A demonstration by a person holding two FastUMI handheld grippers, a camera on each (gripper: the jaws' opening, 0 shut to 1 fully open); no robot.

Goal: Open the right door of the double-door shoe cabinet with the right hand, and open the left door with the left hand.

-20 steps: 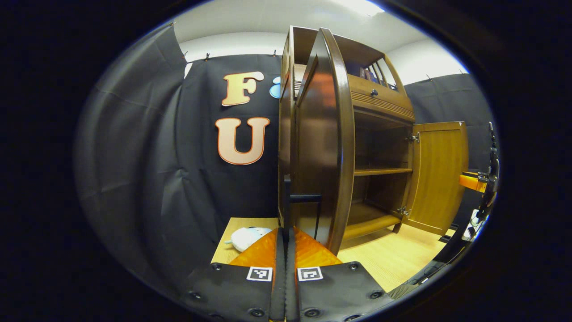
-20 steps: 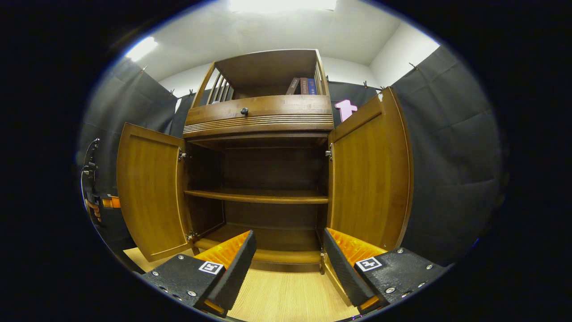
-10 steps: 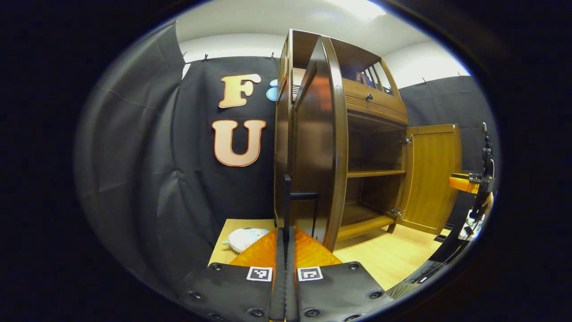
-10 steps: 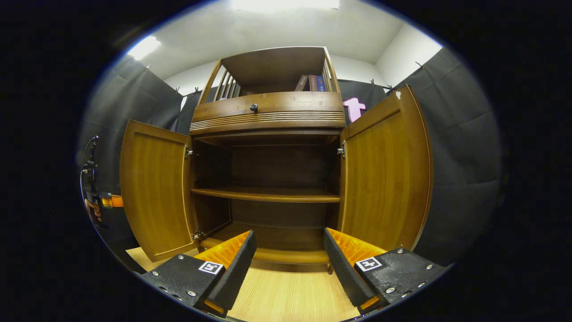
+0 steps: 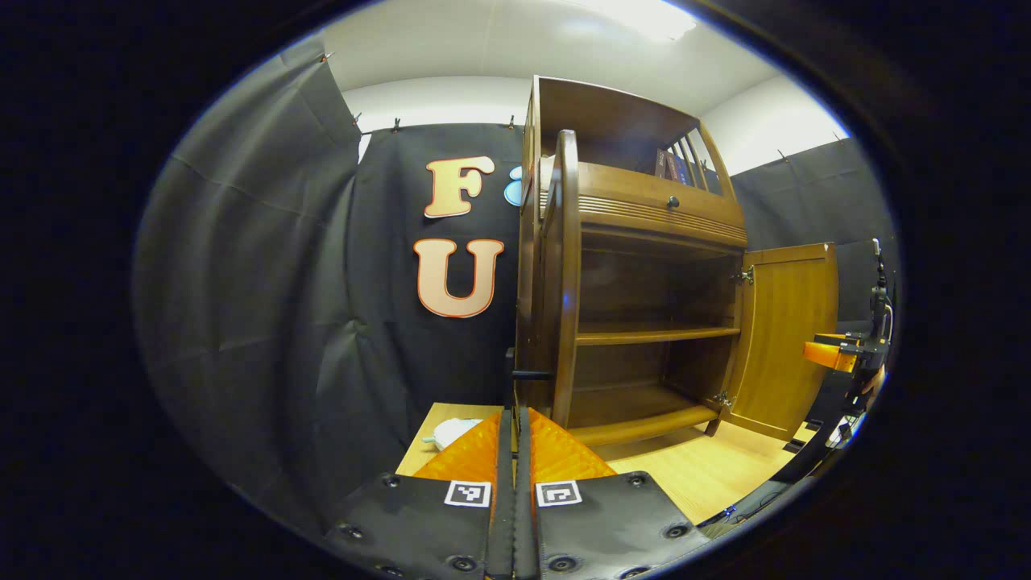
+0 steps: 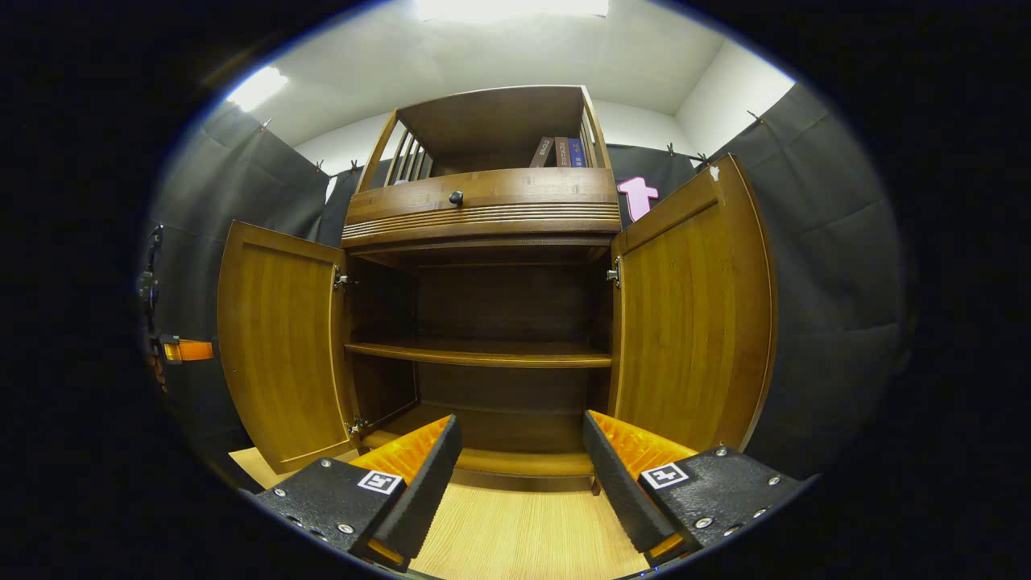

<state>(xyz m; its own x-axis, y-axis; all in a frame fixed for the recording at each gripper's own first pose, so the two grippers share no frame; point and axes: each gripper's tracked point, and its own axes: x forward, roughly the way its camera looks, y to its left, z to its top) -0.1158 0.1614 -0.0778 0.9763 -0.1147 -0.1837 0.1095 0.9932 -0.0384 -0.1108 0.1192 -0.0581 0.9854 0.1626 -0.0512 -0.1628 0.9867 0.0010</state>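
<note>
Found left gripper (image 5: 515,431) closed, finger flat against finger with no gap to see. Saw thin dark handle (image 5: 511,374) rising just past the tips, on the outer face of left door (image 5: 564,282). Could not tell whether the tips pinched the handle's lower end or merely sat below it. Saw that door edge-on in the left gripper view, swung well out from cabinet (image 5: 644,209). In the right gripper view, made out the same door's inner face at the left, standing wide, with the left gripper small and far off beyond its free edge.

Found right gripper (image 6: 519,451) spread wide, holding nothing, low before the middle of the cabinet and touching neither door. Saw right door (image 6: 693,322) swung wide on its hinges, inner face showing. Looked between the doors into a bare interior, shelf (image 6: 479,352) across the middle with nothing on it. Noted above it a drawer front with knob (image 6: 456,196), and books (image 6: 557,151) in the top compartment. Spotted pale floor (image 6: 523,540) beneath.

Judged the right-hand part done: door open and let go. Judged the left-hand part all but done: door open wide. Reckoned little left beyond parting the left fingers, if they did hold the handle, and drawing that gripper clear.
</note>
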